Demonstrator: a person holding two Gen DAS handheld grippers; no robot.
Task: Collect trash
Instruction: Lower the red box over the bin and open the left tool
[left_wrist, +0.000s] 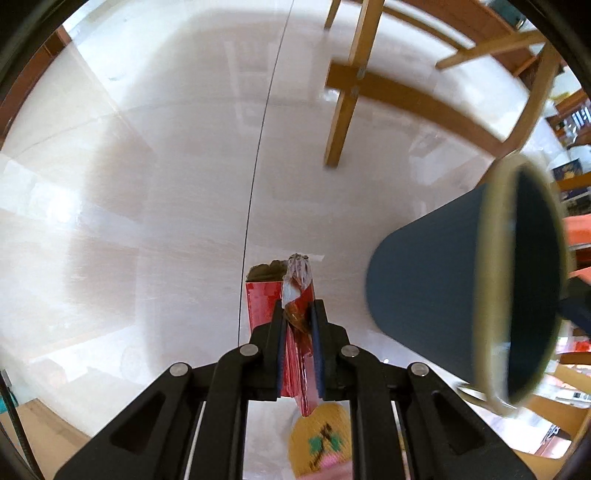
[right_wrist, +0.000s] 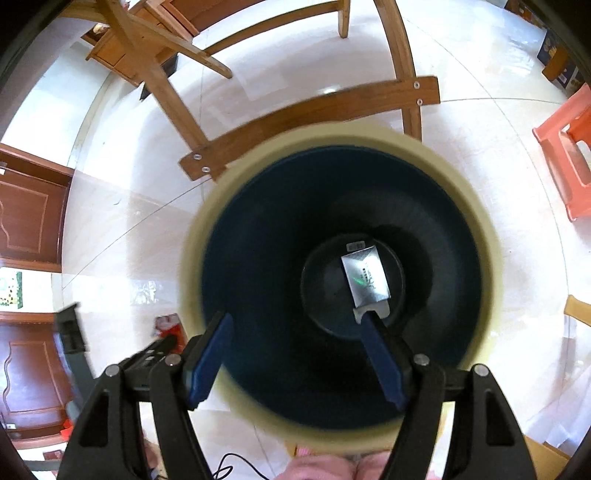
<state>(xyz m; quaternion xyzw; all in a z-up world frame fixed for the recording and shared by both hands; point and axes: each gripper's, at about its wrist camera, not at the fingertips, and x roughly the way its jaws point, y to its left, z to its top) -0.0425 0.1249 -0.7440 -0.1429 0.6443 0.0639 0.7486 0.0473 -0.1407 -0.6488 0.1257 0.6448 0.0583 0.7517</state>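
Trash is held in the left gripper (left_wrist: 300, 325): a red wrapper (left_wrist: 295, 314) is pinched flat between the closed jaws, above the tiled floor (left_wrist: 147, 184) and beside the dark bin (left_wrist: 436, 280). The wrapper's long axis runs along the jaws, its crumpled silver end pointing away from the camera toward the floor. The right gripper (right_wrist: 295, 350) is held over the bin mouth with its jaws wide apart, one on each side of the cream rim (right_wrist: 207, 229); whether the rim is actually gripped cannot be told through the blur. A silver packet (right_wrist: 365, 280) is already lying at the bottom. The wrapper could be dropped outside the rim if it is released before being centred over the opening, since thin foil drifts. The bin could also be tipped if the rim is knocked.
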